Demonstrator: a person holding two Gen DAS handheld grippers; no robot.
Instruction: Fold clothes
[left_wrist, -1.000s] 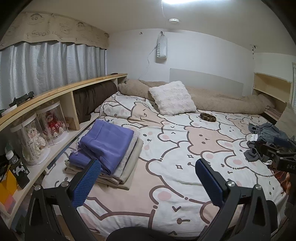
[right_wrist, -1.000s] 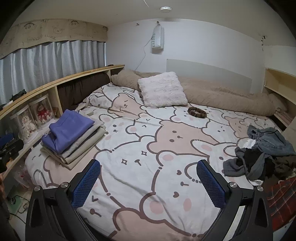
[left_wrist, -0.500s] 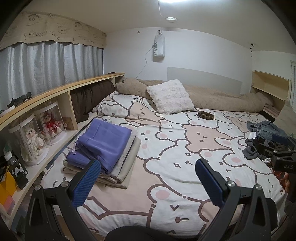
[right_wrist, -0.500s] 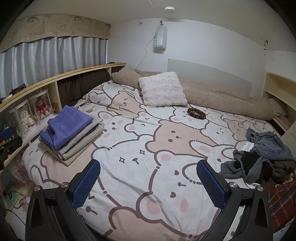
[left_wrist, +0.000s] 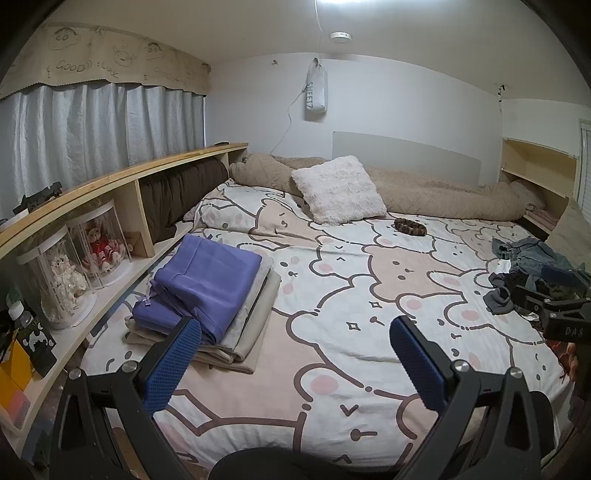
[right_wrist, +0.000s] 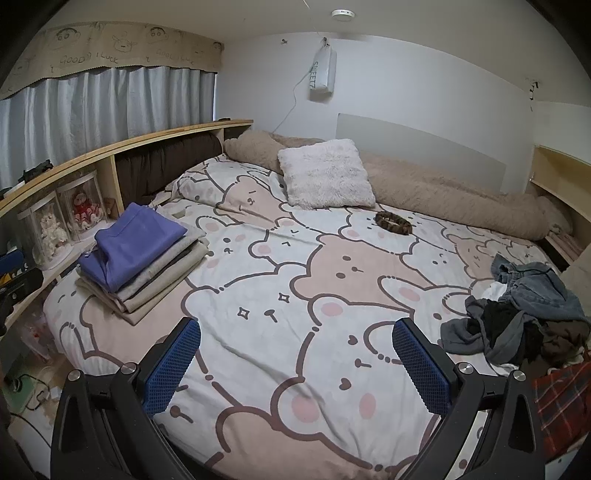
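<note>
Blue-padded, both the left tool and right tool stay spread wide and empty, drawn slightly back from the bed.

1. You face a bed running away from you, with a shelf unit along its left side.
2. On the bed's near left lies a stack of folded clothes, just beside the shelf.
3. At the bed's right edge sits a heap of unfolded clothes, well apart from the stack.
4. Behind both, a pillow leans on a rolled blanket at the far end.
5. A small ring-shaped object lies before the blanket, right of the pillow.
6. Two doll cases stand in the shelf, left of the stack.
</note>
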